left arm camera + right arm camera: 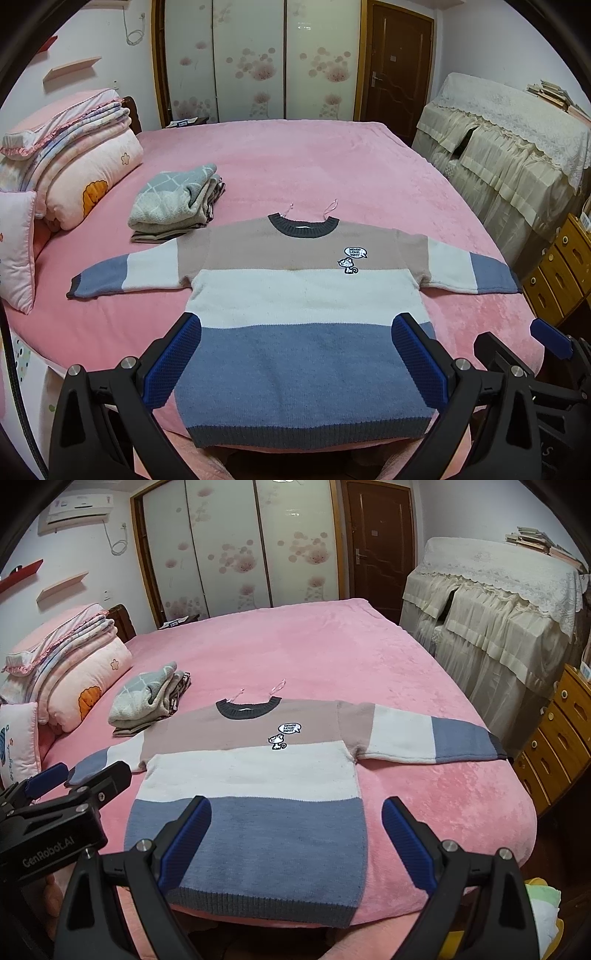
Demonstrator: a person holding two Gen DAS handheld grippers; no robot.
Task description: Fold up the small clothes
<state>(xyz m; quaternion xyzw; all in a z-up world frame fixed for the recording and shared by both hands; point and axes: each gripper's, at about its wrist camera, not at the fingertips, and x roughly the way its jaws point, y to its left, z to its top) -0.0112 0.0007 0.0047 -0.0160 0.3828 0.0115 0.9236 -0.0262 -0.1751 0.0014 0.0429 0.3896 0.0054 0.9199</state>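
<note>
Two grippers hover at the near edge of the bed [332, 166], both with fingers spread wide and holding nothing. Left to right: a stack of folded bedding [70, 162] and a pillow [16, 251] lie at the headboard side; just beyond the sweater's left sleeve [122, 275] sits a pile of folded clothes [177, 201], close enough that I judge a careless sleeve fold could drag or topple it. My left gripper [295, 354] straddles the blue lower band of the striped child's sweater [295, 295], which lies flat, front up, sleeves out, hem toward me and overhanging the bed's edge slightly. My right gripper [295, 834] straddles the sweater's right hem corner [354, 915]. The right sleeve [424, 738] reaches toward the bed's far side, near the drawers [561, 738]. Risks as I judge them: the plush pink cover may be pinched together with the knit; a one-layer grasp would leave the back behind and skew the fold; the hem may slide off the edge.
</note>
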